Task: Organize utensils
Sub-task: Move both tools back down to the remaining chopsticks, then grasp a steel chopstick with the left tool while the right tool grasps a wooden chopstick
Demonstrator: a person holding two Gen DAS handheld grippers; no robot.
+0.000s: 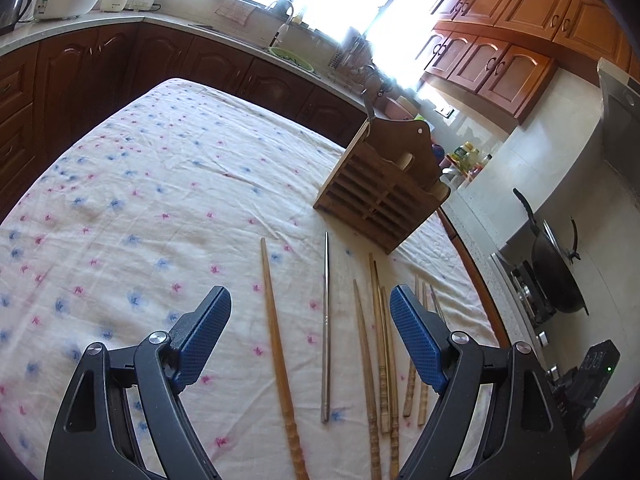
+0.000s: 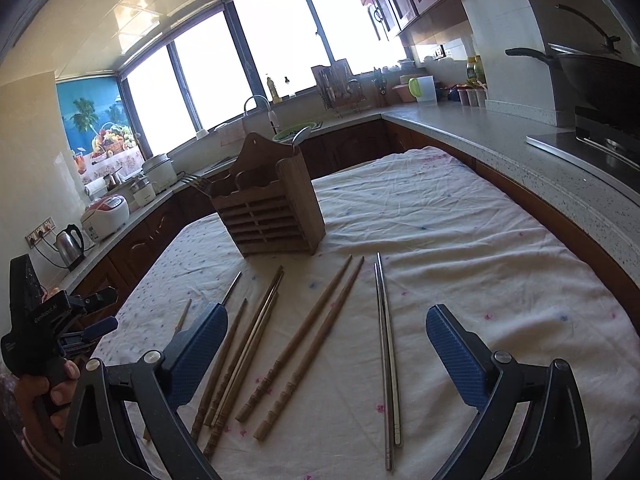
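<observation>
Chopsticks (image 2: pixel 316 344) beside "GeoRobot AI"-marked tool (image 2: pixel 96 312)

The chopsticks (image 2: pixel 308 344) are brown wood; two (image 2: pixel 387 360) are shiny metal. The box (image 2: pixel 276 216) is wood. The tablecloth (image 2: pixel 460 240) is wrinkly cloth.

left hand-held gripper (image 1: pixel 310 304): black arms, blue cross-hatched pads, round silver pivot screws | right hand-held gripper (image 2: pixel 326 326): same black arms, blue textured pads, silver screws | left unit from right view: black body, white lettering, blue parts | hand (image 2: pixel 48 392): patterned pink-striped sleeve at lower edge
</observation>
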